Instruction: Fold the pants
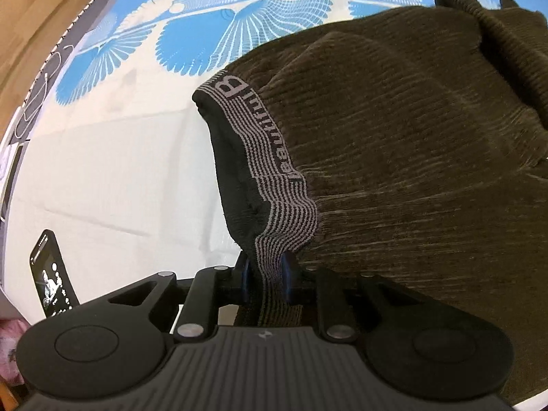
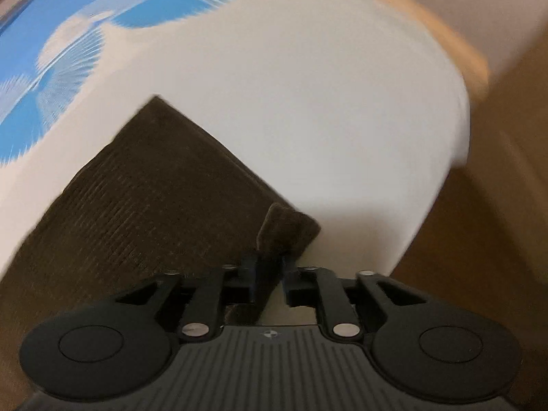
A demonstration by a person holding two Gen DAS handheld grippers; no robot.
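Observation:
Dark olive ribbed pants (image 1: 411, 157) lie on a bed with a white and blue patterned sheet (image 1: 113, 157). My left gripper (image 1: 266, 274) is shut on the grey striped waistband (image 1: 274, 185), which rises from the jaws toward the cloth on the right. In the right wrist view the pants (image 2: 144, 198) spread to the left, and my right gripper (image 2: 269, 267) is shut on a corner of the cloth (image 2: 284, 229). That view is blurred by motion.
A phone (image 1: 51, 274) with a lit screen lies at the left of the bed. A white cable (image 1: 37, 99) runs along the bed's left edge. A wooden floor (image 1: 30, 17) lies beyond. The sheet's edge (image 2: 459, 130) and brown floor are at the right.

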